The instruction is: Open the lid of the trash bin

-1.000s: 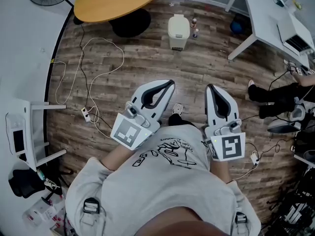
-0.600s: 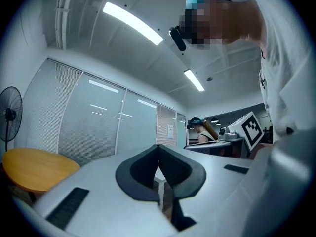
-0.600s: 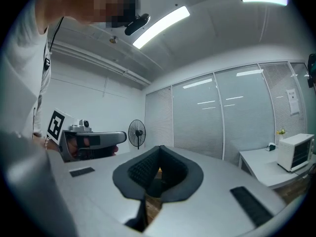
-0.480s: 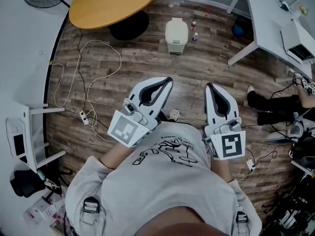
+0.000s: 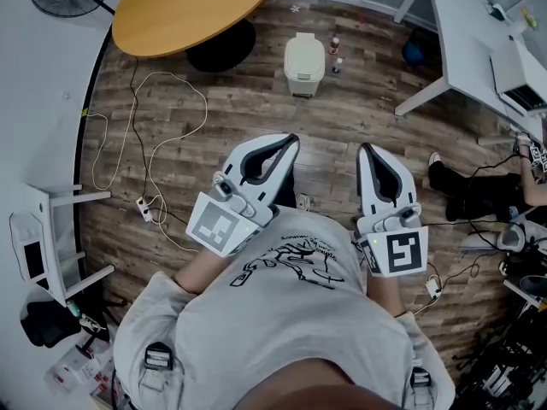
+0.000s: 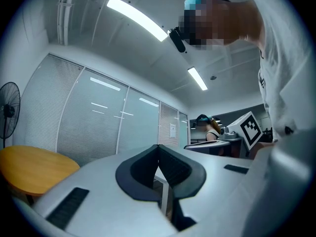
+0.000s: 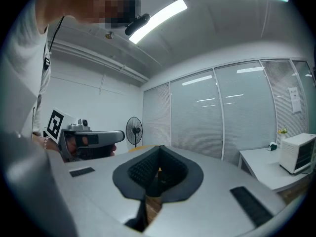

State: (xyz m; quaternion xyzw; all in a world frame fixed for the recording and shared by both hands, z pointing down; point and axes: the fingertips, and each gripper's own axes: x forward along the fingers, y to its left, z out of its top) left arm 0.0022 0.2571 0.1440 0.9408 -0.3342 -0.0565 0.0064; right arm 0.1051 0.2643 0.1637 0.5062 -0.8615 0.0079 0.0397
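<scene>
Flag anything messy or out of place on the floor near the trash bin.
A loose white cable sprawls in loops over the floor left of the trash bin, ending at a power strip. Two small bottles stand on the floor beside it. The bin is upright, lid shut; nothing spilled.

The wood-plank floor (image 5: 273, 126) fills the middle of the head view. A pale trash bin (image 5: 304, 61) stands on it at upper centre, lid down, with two small bottles (image 5: 335, 44) just right of it. A white cable (image 5: 203, 101) loops down the left side towards a power strip (image 5: 147, 208). A round table (image 5: 192, 7) stands at upper left on a dark base (image 5: 220, 49).
</scene>
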